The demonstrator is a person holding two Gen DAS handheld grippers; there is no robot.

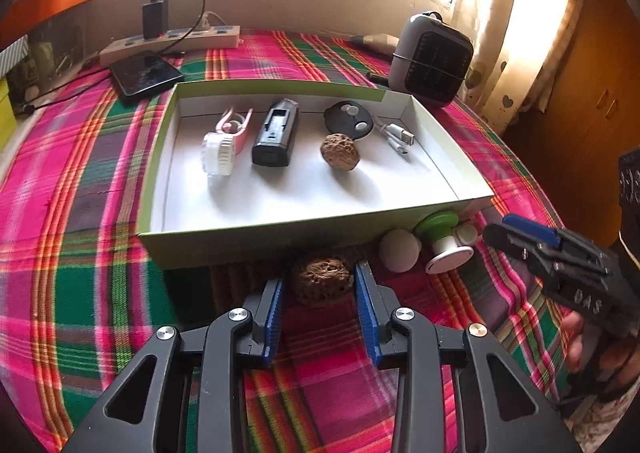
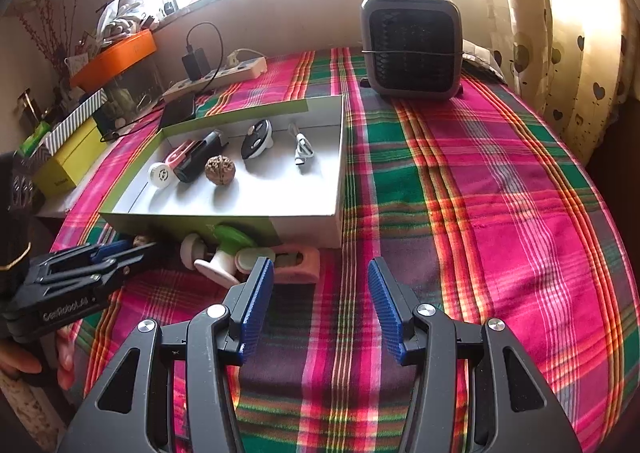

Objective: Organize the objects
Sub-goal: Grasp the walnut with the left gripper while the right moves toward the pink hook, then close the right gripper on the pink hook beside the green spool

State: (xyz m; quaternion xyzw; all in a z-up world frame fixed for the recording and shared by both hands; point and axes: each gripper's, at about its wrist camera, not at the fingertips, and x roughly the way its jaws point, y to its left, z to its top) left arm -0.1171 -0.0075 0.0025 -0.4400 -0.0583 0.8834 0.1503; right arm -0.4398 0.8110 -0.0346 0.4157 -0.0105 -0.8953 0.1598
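A shallow white box with green rim (image 1: 156,157) (image 2: 336,157) holds a pink-and-white brush (image 1: 222,145), a black device (image 1: 276,135), a black key fob (image 1: 348,119), a walnut (image 1: 340,153) (image 2: 220,169) and a white cable (image 1: 396,137). In front of the box lie a second walnut (image 1: 322,281), a white ball (image 1: 400,251), a green-and-white spool (image 1: 444,237) (image 2: 228,249) and a pink piece (image 2: 300,261). My left gripper (image 1: 320,277) is open, its fingers on either side of the second walnut. My right gripper (image 2: 320,273) is open and empty over the cloth.
A plaid cloth (image 2: 480,193) covers the table. A grey fan heater (image 1: 432,57) (image 2: 412,45) stands behind the box. A power strip (image 1: 172,43), charger and phone (image 1: 146,73) lie at the back left. Boxes (image 2: 72,161) stand at the left edge.
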